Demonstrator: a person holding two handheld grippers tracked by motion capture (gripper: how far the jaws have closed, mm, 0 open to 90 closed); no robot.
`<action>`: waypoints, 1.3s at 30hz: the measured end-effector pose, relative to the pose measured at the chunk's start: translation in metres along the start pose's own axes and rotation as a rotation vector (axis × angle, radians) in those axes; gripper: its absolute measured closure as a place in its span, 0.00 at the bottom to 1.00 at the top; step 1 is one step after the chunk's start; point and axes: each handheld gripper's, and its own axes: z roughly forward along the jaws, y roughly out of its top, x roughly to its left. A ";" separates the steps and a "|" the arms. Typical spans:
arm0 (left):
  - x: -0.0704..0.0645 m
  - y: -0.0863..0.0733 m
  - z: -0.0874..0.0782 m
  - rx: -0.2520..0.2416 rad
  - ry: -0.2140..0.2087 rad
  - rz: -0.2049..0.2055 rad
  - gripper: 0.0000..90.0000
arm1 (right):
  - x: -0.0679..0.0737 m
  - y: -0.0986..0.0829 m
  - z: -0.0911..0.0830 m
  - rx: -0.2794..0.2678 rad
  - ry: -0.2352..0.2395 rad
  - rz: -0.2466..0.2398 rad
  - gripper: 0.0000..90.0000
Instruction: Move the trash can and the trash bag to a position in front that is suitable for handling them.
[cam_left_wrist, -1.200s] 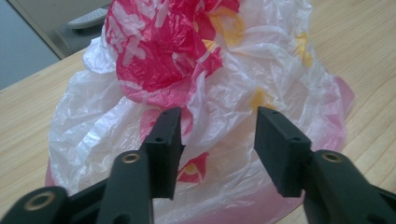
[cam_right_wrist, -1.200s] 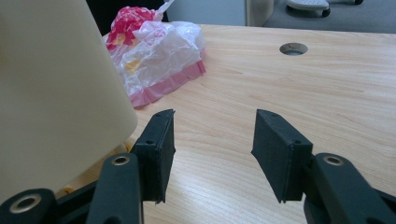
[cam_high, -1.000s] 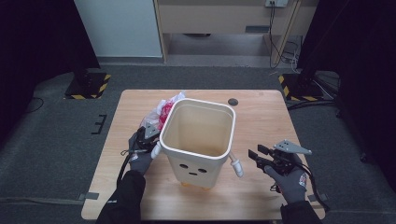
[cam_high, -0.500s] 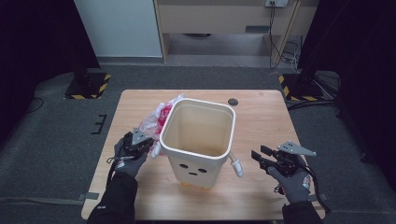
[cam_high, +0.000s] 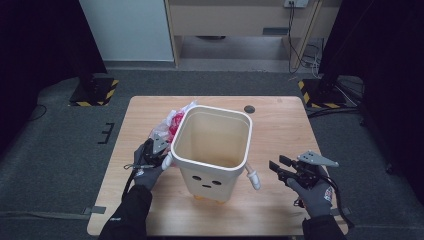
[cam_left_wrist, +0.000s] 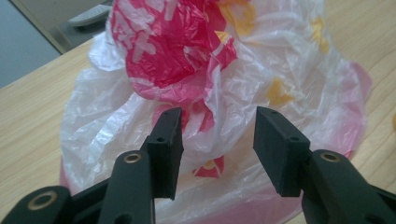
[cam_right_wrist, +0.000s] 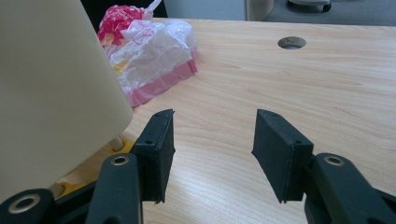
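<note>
A cream plastic bin (cam_high: 212, 145) with a small face on its front stands upright in the middle of the wooden table (cam_high: 285, 125). A crumpled red and white plastic bag (cam_high: 173, 121) lies against the bin's left rear side. My left gripper (cam_high: 160, 137) is open at the bin's left, and its jaws point into the bag (cam_left_wrist: 219, 79) with bag film just ahead of the left gripper (cam_left_wrist: 215, 140). My right gripper (cam_high: 278, 165) is open to the right of the bin and holds nothing. In the right gripper view, that gripper (cam_right_wrist: 212, 144) hangs over bare table with the bin wall (cam_right_wrist: 51, 93) at its left.
A round cable hole (cam_high: 249, 109) sits in the table top near the back, and it also appears as the hole (cam_right_wrist: 292, 43) beyond the bag (cam_right_wrist: 149, 51). Small white arms (cam_high: 252, 177) stick out of the bin's sides. Dark floor surrounds the table.
My left gripper drew back to the left, then came forward and right toward the bag. My right gripper shifted slightly left. Bin and bag have not moved.
</note>
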 end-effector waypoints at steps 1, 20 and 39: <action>0.000 0.000 0.002 0.006 -0.004 0.005 0.58 | 0.000 0.000 0.000 0.002 -0.001 -0.002 0.53; -0.003 -0.004 -0.004 0.128 -0.018 -0.001 1.00 | 0.000 -0.001 0.000 0.003 0.001 -0.005 0.54; -0.012 -0.051 -0.134 0.183 0.054 -0.122 0.98 | 0.003 -0.002 -0.003 -0.014 -0.005 -0.001 0.54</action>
